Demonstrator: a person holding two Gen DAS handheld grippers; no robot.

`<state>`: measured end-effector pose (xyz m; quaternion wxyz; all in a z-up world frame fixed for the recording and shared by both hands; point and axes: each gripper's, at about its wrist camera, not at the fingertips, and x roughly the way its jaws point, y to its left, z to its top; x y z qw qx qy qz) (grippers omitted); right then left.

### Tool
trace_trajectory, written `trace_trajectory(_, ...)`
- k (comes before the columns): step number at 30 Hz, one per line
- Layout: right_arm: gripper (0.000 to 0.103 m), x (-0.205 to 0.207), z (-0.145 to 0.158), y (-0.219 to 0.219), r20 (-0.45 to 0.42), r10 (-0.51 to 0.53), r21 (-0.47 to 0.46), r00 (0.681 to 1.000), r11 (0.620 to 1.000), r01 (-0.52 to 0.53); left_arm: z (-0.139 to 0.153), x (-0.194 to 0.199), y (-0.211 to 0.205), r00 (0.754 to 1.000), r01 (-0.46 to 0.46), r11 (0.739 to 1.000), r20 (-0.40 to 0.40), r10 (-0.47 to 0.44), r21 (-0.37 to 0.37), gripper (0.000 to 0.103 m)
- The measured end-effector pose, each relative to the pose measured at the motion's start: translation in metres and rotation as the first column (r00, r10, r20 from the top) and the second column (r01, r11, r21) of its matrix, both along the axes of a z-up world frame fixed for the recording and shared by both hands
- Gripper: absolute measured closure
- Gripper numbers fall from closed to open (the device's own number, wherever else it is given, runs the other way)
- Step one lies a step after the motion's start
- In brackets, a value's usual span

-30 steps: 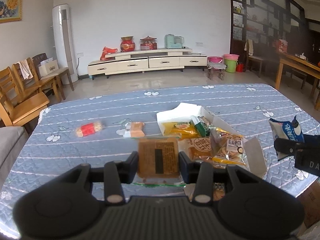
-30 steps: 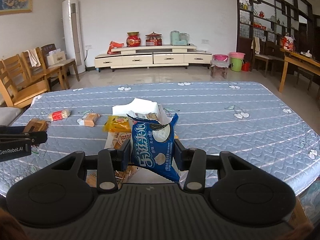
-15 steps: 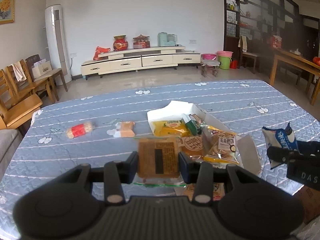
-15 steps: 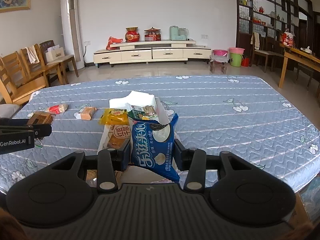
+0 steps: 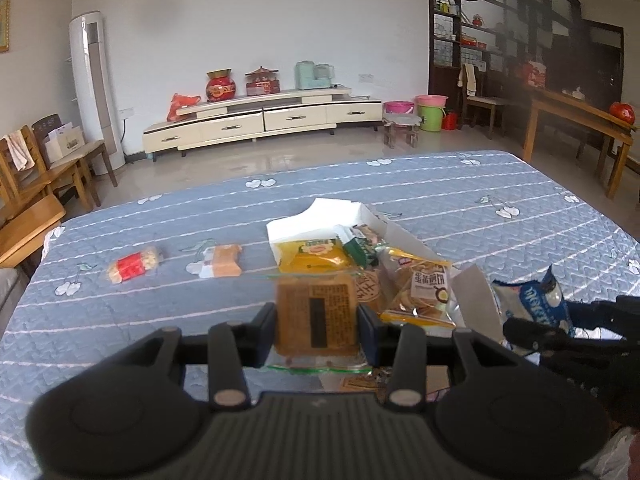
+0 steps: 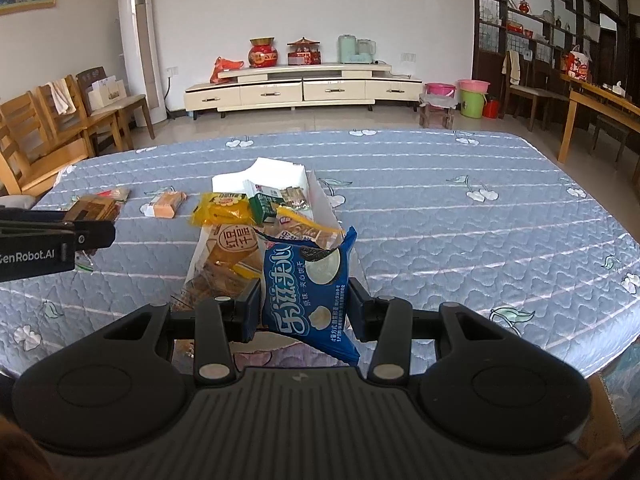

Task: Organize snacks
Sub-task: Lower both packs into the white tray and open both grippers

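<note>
My left gripper (image 5: 316, 330) is shut on a brown square snack packet (image 5: 316, 318), held above the table just left of the white box (image 5: 328, 212). My right gripper (image 6: 305, 308) is shut on a blue cookie packet (image 6: 310, 292), held over the near end of the white box (image 6: 276, 170). The box holds several snack packets, among them a yellow one (image 5: 312, 254) and a green one (image 5: 362, 246). A red-wrapped snack (image 5: 134, 266) and an orange snack (image 5: 224, 260) lie on the blue quilted cloth left of the box.
The table's cloth (image 6: 460, 216) stretches wide to the right of the box. Wooden chairs (image 6: 52, 128) stand at the left, a wooden table (image 6: 600, 112) at the right, a low TV cabinet (image 6: 300, 88) by the far wall.
Both grippers have moved toward the box with their packets held; the left one has shifted right, the right one forward and a little left. The snacks on the cloth have not moved.
</note>
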<state>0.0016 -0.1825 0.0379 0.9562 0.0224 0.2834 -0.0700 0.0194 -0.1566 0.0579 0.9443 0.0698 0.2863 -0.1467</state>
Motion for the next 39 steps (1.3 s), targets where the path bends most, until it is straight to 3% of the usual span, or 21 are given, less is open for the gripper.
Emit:
trace_trajectory(28,0.048,0.040,-0.016,-0.004,-0.057,0.026,0.019,0.998,1.000,-0.025,-0.013,0.023,-0.036,0.998,0.062,0.998,-0.033,-0.062,0.018,0.061)
trace_trajectory(33,0.033,0.029,-0.019,-0.009,-0.021,0.037,0.026,0.999,0.999,-0.037,-0.015,0.032,-0.039,0.997,0.064,0.998,-0.036,-0.063,0.021,0.061)
trace_trajectory(39,0.033,0.018,-0.012,-0.023,0.037,-0.040,-0.005,0.999,0.999,0.040,-0.017,0.039,-0.048,0.995,0.093,0.996,-0.049,-0.092,0.012,0.061)
